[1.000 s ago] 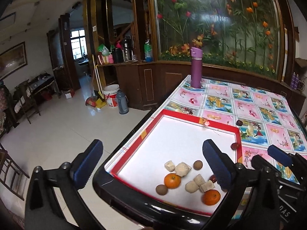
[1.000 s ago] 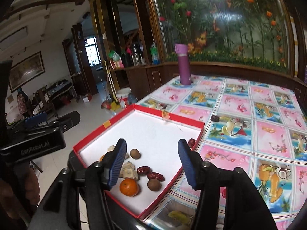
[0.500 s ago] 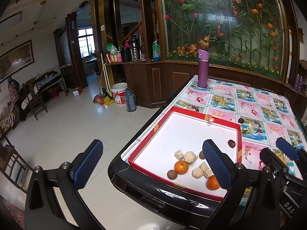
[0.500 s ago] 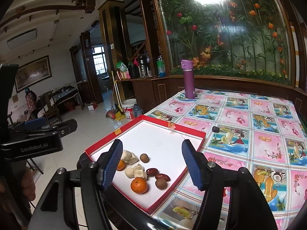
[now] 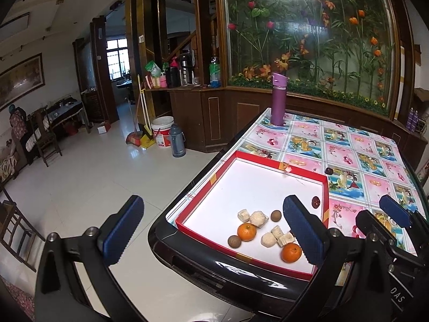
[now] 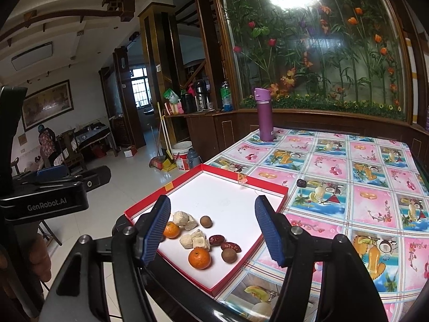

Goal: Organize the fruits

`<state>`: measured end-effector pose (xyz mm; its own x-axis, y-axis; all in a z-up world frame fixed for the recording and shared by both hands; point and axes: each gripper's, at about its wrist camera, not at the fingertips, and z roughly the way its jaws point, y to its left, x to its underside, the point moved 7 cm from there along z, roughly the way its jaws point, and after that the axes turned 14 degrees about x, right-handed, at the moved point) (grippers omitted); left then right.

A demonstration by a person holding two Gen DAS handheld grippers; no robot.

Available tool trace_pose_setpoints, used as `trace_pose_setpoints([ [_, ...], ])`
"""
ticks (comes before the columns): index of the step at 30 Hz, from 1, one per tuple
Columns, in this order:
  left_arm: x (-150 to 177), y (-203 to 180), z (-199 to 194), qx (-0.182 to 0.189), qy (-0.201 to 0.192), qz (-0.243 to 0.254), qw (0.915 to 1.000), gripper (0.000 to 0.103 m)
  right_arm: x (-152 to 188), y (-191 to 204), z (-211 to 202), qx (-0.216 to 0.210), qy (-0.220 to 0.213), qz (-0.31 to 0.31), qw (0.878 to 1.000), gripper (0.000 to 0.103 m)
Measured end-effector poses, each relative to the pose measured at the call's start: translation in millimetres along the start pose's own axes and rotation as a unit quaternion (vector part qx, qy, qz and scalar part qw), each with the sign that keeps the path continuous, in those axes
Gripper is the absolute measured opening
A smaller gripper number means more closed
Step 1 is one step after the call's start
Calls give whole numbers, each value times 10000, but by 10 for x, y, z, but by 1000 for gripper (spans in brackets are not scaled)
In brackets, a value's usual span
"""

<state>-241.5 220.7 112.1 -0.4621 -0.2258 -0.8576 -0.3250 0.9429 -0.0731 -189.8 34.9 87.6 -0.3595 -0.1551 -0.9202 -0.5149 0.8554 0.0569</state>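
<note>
Right gripper and left gripper, both spread and holding nothing, above the red tray's near edge; oranges and dates lie inside the tray

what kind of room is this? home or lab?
Most likely a lived-in home, a dining or living area. Signs: a table under a fruit-print cover, a broom and plastic bucket on the tiled floor, and a wooden counter with thermoses beside a floral glass partition.
</note>
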Motion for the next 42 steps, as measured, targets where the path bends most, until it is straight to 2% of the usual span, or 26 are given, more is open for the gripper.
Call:
trace_pose_setpoints([
  [26, 50, -111, -168, 278, -27, 113, 9995, 103, -22, 14, -132, 58, -218, -46, 9997, 65],
  [42, 77, -132, -183, 284, 14, 118, 9995, 103, -73, 39, -229, 110, -290, -58, 9995, 66],
])
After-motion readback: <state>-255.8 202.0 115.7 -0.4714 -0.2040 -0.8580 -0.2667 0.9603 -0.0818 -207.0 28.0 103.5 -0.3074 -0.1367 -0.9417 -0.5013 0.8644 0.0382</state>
